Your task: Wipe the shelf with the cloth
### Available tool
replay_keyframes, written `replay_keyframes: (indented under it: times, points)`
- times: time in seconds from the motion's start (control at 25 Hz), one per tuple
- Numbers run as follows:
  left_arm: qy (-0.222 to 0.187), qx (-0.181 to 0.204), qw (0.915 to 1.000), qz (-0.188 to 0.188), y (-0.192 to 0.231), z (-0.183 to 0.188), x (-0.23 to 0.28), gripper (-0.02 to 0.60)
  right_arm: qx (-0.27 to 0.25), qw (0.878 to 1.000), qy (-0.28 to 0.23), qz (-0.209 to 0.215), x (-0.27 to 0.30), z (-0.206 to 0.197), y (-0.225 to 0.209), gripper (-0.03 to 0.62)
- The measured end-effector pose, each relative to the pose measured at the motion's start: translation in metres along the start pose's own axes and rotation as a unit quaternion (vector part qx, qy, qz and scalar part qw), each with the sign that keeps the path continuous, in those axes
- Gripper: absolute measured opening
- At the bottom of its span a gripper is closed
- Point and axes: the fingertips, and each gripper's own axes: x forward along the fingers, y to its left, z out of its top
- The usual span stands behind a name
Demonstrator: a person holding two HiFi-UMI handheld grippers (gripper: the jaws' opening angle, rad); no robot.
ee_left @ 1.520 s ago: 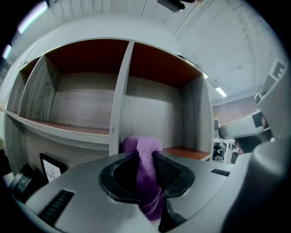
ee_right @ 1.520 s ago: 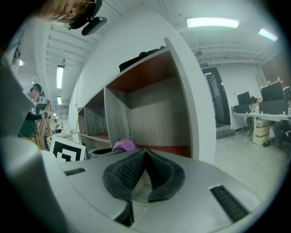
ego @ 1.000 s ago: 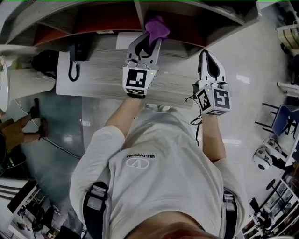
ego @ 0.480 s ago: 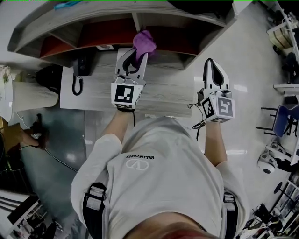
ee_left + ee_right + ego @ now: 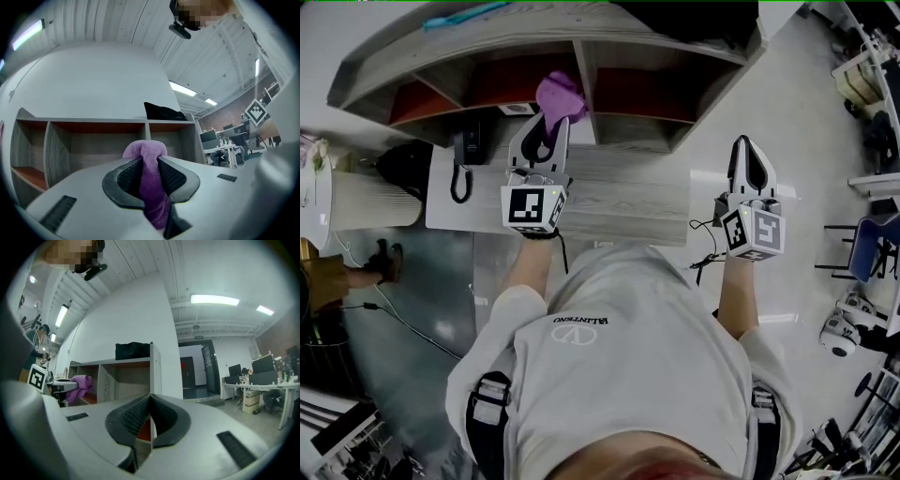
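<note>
A purple cloth [image 5: 560, 97] is pinched in my left gripper [image 5: 542, 131], which is shut on it; the cloth bulges out past the jaw tips in the left gripper view [image 5: 149, 159]. The gripper points at the grey wooden shelf unit [image 5: 591, 70], near the divider between two open compartments with reddish floors. The shelf [image 5: 98, 140] fills the background of the left gripper view. My right gripper [image 5: 749, 169] hangs off the desk's right side, shut with nothing between its jaws [image 5: 149, 414]. From the right gripper view the cloth [image 5: 80, 383] shows at the far left.
A grey desk [image 5: 619, 202] stands in front of the shelf, with a black telephone [image 5: 467, 155] at its left. A black bag [image 5: 133, 350] sits on top of the shelf. A round white table [image 5: 356, 192] is at left, office chairs [image 5: 867, 244] at right.
My left gripper with the cloth has shifted left along the shelf front, from right of the divider to its left side. The right gripper drifted right, away from the desk.
</note>
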Motion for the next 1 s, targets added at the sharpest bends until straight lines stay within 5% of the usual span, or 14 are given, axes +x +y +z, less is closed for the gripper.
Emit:
replay_keyframes:
  times: [1.0]
  points:
    - [-0.019,-0.030,0.9992,0.017,0.032,0.004,0.000,0.078,0.003,0.997,-0.028,-0.071,-0.015,0.019,-0.053,0.000]
